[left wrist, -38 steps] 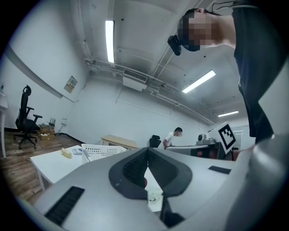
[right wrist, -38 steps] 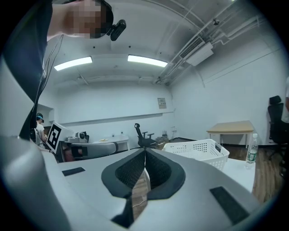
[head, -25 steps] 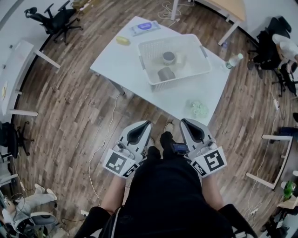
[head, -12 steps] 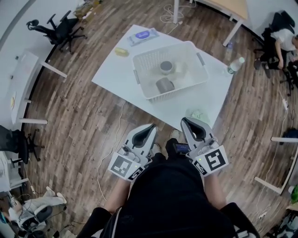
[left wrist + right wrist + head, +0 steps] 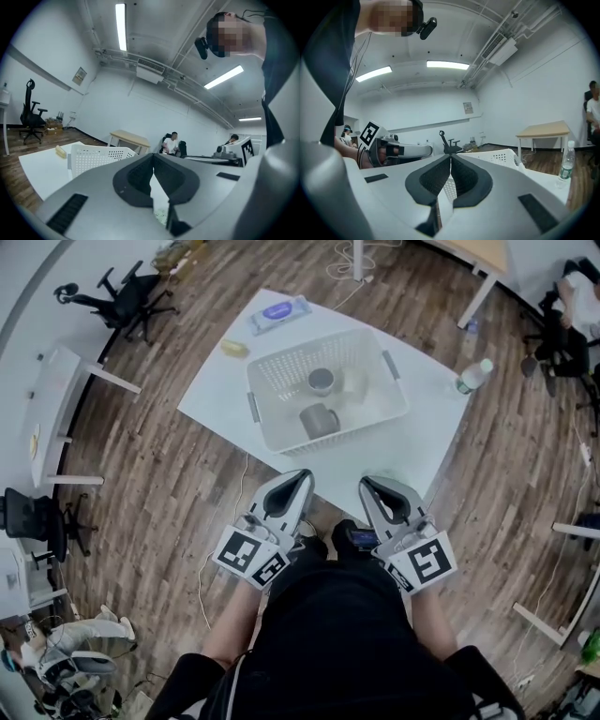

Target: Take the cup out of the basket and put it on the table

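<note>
Cup [image 5: 319, 420]: grey, with a handle, sitting inside the white basket [image 5: 281, 439], close behind its near wall. Whether it is standing or lying on its side I cannot tell from above.

Reading left to right across the bench [image 5: 220, 390]:
- A small yellow object [image 5: 234, 348] and a wipes packet [image 5: 279, 311] are lying beyond the basket's left corner.
- The basket is occupying the middle, holding the cup and, farther back, a round grey thing [image 5: 321, 381].
- A clear bottle [image 5: 472, 376] is standing at the right edge.

Nearer to me, I am holding my left claw [image 5: 302, 474] with its jaws pressed together on nothing. My right claw [image 5: 366, 482] is likewise closed and empty, and both are pointing toward the bench's near edge.

The cup is lying ahead of the gap between the two claws, slightly toward the left one, so I am judging the left claw the nearer. The basket's near wall is standing between claw and cup, so the reach will probably have to come over the rim, jaws parted first.
</note>
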`<state>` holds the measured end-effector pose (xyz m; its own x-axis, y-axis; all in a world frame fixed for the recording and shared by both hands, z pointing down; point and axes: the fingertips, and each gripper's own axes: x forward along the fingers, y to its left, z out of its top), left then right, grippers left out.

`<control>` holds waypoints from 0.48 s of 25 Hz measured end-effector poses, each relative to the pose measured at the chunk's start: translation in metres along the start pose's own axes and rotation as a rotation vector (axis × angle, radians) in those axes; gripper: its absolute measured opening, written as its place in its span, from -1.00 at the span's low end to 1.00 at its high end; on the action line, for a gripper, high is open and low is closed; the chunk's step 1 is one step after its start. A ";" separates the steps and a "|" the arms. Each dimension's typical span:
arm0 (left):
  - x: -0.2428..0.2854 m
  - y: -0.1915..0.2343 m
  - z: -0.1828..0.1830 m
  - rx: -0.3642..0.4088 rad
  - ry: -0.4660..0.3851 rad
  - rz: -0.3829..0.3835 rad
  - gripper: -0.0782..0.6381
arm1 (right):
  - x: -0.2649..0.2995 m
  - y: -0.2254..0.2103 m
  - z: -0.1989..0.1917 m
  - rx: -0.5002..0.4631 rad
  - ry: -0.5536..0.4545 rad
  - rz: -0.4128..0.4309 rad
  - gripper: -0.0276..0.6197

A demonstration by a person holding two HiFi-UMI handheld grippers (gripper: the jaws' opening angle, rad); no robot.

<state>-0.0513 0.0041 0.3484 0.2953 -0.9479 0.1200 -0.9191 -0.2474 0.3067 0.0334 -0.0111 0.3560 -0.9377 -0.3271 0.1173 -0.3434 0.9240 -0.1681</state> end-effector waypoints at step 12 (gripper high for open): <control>0.068 0.066 -0.005 0.081 0.203 -0.052 -0.62 | -0.001 -0.034 -0.006 0.027 0.021 -0.072 -0.84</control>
<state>-0.0910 -0.0760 0.3816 0.3817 -0.8757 0.2958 -0.9168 -0.3179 0.2419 0.0462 -0.0415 0.3676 -0.9094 -0.3879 0.1502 -0.4113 0.8927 -0.1844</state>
